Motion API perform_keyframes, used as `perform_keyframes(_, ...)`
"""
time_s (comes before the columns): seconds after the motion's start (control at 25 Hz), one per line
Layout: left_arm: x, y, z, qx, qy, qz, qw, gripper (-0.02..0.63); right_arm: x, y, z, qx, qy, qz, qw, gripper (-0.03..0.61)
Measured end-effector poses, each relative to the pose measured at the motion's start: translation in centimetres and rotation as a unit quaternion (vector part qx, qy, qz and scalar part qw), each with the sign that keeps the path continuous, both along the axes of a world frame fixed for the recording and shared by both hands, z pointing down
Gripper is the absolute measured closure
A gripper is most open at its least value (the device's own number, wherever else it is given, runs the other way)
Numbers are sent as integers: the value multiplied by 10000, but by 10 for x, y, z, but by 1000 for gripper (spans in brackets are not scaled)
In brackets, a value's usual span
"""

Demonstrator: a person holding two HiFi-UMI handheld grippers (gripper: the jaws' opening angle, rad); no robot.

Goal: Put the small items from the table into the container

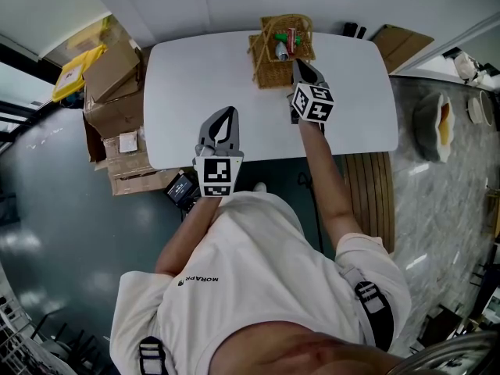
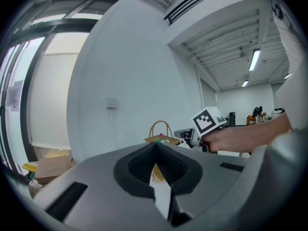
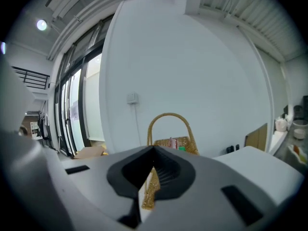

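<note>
A wicker basket [image 1: 269, 75] with a tall handle stands at the far side of the white table [image 1: 187, 76]. Inside it lie small items, among them a red and green one [image 1: 291, 40] and a grey one [image 1: 281, 51]. My right gripper [image 1: 300, 64] hangs at the basket's near right edge, shut, with nothing between its jaws. In the right gripper view the basket [image 3: 179, 142] sits just beyond the closed tips [image 3: 154, 149]. My left gripper [image 1: 227, 113] hovers over the table's near middle, shut and empty. From the left gripper view the basket [image 2: 161, 138] and the right gripper [image 2: 182, 133] show ahead.
Cardboard boxes [image 1: 117, 112] are piled on the floor left of the table. A slatted wooden bench [image 1: 371, 198] stands near the table's right corner. Dishes [image 1: 433, 123] rest on a marble counter at the far right. No loose items show on the bare tabletop.
</note>
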State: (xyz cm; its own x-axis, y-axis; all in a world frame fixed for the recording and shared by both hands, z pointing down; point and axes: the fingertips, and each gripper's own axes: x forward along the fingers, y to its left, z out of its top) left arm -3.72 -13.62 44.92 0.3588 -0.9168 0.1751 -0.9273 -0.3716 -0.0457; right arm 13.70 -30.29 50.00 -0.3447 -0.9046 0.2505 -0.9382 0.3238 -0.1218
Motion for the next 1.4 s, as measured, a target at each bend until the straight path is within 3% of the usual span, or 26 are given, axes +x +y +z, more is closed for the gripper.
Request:
perform_keyframes(0.64,0,-4,-8,87,116,17,9999,611,-47,76,-48,445,-382,-445,9973,565)
perform_keyframes(1.4,-8,-4,-18,232,253,15,9994,611,-86,124,-64,641,-277,-703,9951,566)
